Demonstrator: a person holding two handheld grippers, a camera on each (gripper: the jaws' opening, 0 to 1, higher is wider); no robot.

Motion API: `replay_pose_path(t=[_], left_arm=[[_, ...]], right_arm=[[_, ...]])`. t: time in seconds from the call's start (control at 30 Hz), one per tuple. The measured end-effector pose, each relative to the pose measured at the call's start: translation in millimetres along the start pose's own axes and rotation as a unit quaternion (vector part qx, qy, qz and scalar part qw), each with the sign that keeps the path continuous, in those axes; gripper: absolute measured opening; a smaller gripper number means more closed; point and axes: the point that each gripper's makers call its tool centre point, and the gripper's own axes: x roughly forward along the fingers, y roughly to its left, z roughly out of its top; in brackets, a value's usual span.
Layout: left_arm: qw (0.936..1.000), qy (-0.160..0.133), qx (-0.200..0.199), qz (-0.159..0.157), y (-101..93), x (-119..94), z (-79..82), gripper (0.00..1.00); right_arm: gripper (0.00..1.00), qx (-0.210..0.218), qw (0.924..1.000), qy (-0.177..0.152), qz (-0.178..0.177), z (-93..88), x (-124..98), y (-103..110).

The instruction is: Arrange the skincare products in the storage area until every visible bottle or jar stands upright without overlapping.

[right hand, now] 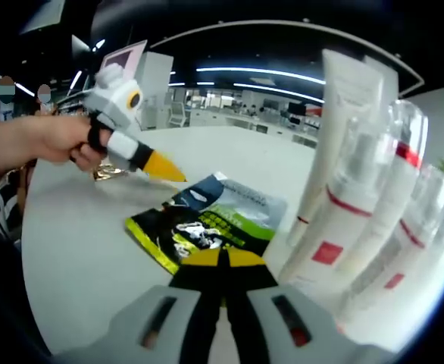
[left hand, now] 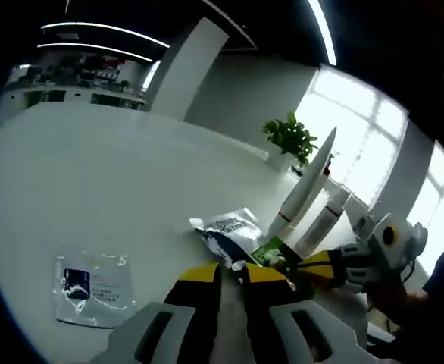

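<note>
In the left gripper view, the left gripper [left hand: 232, 274] has its yellow-tipped jaws nearly together over the white table [left hand: 93, 174], with nothing plainly between them. Just ahead lies a crumpled white sachet [left hand: 228, 231] and a green packet [left hand: 271, 250], where the right gripper [left hand: 301, 267] reaches in — whether it grips the packet is hard to say. A tube [left hand: 307, 184] and bottle [left hand: 324, 220] stand upright behind; a flat sachet [left hand: 93, 288] lies apart. In the right gripper view, the right gripper [right hand: 223, 259] has its jaws closed at the green packet's [right hand: 207, 224] edge — bottles [right hand: 351, 220] stand upright beside it, and a hand [right hand: 51, 140] holds the left gripper [right hand: 165, 167] above the table.
</note>
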Motion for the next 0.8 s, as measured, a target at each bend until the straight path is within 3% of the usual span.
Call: replay_pose_path(t=[0.1,0.23,0.4,0.53,0.8], left_arm=[[0.9991,-0.003,-0.004,-0.043,-20.9,1.9,0.1,0.1],[0.9971,0.029,0.025,-0.065,-41.0,12.2,-13.5,0.1],[0.9969,0.055,0.038,-0.041,-29.9,25.2,-28.6,0.09],[0.9955,0.063,0.067,-0.023,-20.7,25.3,-29.8,0.01],[0.9958,0.061,0.062,-0.028,-20.1,27.9,-30.5,0.0]], right_arm=[[0.0,-0.001,1.0,0.0,-0.001,0.2,0.1,0.1],[0.0,0.001,1.0,-0.001,-0.002,0.3,0.2,0.0],[0.0,0.001,1.0,-0.001,-0.002,0.4,0.2,0.0],[0.0,0.001,1.0,-0.001,-0.004,0.2,0.1,0.0],[0.0,0.003,0.9999,-0.002,-0.01,-0.1,-0.2,-0.2]])
